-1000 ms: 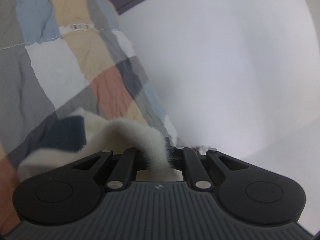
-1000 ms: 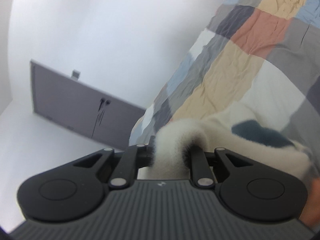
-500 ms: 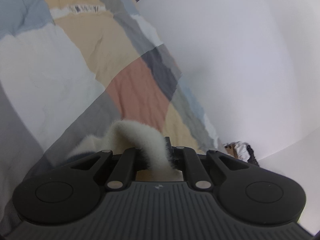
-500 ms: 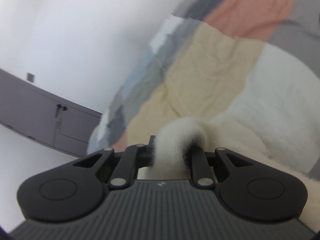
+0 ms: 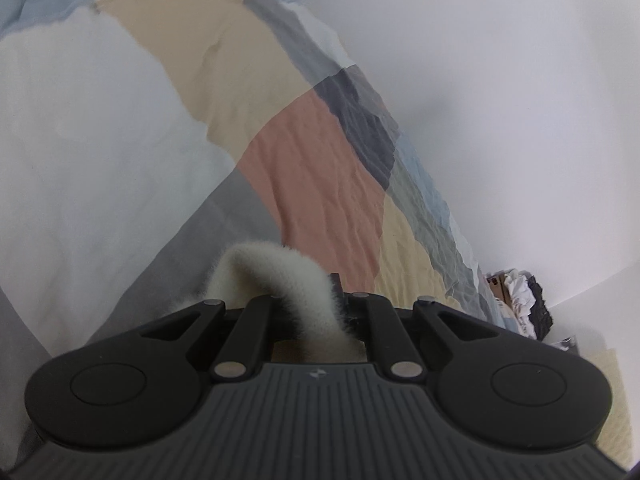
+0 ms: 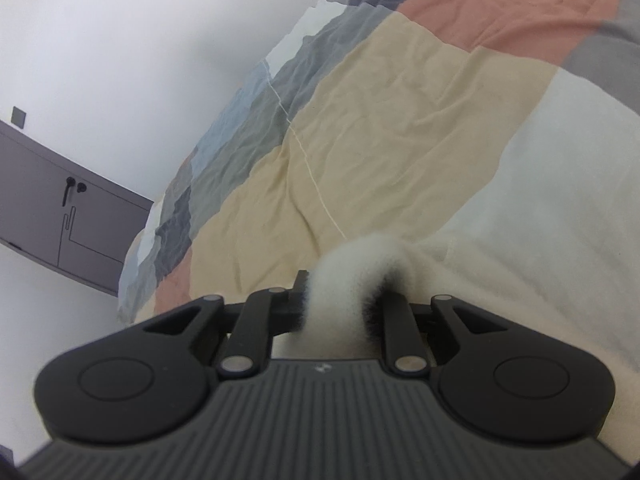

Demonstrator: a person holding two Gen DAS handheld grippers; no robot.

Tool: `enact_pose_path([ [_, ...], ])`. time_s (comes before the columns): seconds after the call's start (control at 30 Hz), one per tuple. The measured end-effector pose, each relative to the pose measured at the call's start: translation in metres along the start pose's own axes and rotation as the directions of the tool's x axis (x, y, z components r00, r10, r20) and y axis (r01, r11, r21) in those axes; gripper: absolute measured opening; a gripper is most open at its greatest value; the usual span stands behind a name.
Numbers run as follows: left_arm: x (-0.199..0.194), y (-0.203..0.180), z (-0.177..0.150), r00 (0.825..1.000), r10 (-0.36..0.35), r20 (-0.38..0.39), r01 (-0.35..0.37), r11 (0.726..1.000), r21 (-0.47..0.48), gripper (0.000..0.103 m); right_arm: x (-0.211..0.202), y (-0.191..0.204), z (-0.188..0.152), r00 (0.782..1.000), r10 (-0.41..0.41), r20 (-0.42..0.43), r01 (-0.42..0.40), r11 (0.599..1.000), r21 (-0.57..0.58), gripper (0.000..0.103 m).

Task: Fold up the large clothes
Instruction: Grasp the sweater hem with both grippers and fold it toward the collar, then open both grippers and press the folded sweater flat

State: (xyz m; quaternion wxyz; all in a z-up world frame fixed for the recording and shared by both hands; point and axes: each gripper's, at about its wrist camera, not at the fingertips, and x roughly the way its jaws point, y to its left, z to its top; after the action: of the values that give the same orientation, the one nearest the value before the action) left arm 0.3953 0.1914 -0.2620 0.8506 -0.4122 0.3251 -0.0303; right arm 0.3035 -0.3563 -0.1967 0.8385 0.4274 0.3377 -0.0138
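Note:
A cream fleece garment (image 5: 272, 268) rises in a fuzzy fold out of my left gripper (image 5: 316, 304), which is shut on it low over the patchwork quilt (image 5: 312, 184). In the right wrist view another thick fold of the same fleece garment (image 6: 352, 272) sits between the fingers of my right gripper (image 6: 346, 294). Its jaws are opening, with the fabric still bunched against both pads. More of the cream garment (image 6: 500, 280) spreads flat on the quilt (image 6: 380, 120) to the right. The fleece hides the fingertips of both grippers.
The quilt covers a bed whose edge runs along a white wall (image 5: 500, 100). A grey cabinet (image 6: 60, 200) stands beyond the bed's left edge in the right wrist view. A heap of clothes and boxes (image 5: 516, 300) lies past the bed's far end.
Both grippers have come down and forward close to the quilt, carrying the fleece folds. The garment's dark patch has left both views. The right jaws stand slightly wider.

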Motion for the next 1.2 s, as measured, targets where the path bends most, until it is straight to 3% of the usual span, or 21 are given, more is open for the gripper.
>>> enact_pose_path([
  [0.07,-0.007,-0.008,-0.004,1.0,0.003,0.004,-0.003,0.999,0.035,0.011,-0.004,0.003,-0.002,1.0,0.013,0.001,-0.013,1.0,-0.016,0.031],
  [0.1,-0.011,-0.012,-0.006,1.0,-0.001,0.001,0.001,0.999,0.047,0.017,-0.008,0.006,-0.004,1.0,0.029,0.003,-0.029,0.999,-0.033,0.039],
  [0.17,-0.021,-0.016,-0.01,1.0,-0.012,0.001,0.012,0.999,0.039,0.035,-0.021,0.015,-0.012,0.998,0.061,0.015,-0.059,0.995,-0.079,0.057],
  [0.23,-0.035,-0.022,-0.014,0.999,-0.031,0.017,0.03,0.999,0.033,0.053,-0.035,0.024,-0.021,0.996,0.09,0.013,-0.087,0.987,-0.135,0.065],
  [0.37,-0.07,-0.046,-0.029,0.999,-0.019,0.05,0.011,0.989,0.146,0.054,-0.064,0.04,-0.043,0.994,0.111,0.001,-0.107,0.96,-0.259,0.065],
  [0.57,-0.102,-0.072,-0.075,0.998,0.052,0.038,-0.061,0.934,0.351,0.055,-0.085,0.063,-0.08,0.993,0.117,-0.016,-0.111,0.875,-0.47,0.065],
  [0.73,-0.077,-0.081,-0.098,0.984,0.176,-0.037,-0.137,0.864,0.485,0.055,-0.071,0.074,-0.095,1.0,0.006,0.018,0.006,0.8,-0.6,0.065],
  [0.9,-0.044,-0.088,-0.103,0.976,0.215,-0.021,-0.171,0.825,0.538,0.056,-0.038,0.067,-0.089,0.994,-0.104,0.014,0.091,0.794,-0.601,0.062],
  [0.97,-0.032,-0.089,-0.096,0.977,0.214,-0.014,-0.174,0.83,0.53,0.056,-0.025,0.068,-0.083,0.99,-0.128,0.053,0.134,0.781,-0.61,0.062],
  [1.1,-0.012,-0.082,-0.073,0.984,0.174,-0.026,-0.145,0.885,0.443,0.056,-0.002,0.066,-0.063,0.982,-0.162,0.094,0.186,0.779,-0.599,0.062],
  [1.2,-0.005,-0.075,-0.059,0.988,0.156,0.005,-0.143,0.893,0.427,0.055,0.009,0.066,-0.051,0.981,-0.162,0.104,0.192,0.775,-0.603,0.062],
])
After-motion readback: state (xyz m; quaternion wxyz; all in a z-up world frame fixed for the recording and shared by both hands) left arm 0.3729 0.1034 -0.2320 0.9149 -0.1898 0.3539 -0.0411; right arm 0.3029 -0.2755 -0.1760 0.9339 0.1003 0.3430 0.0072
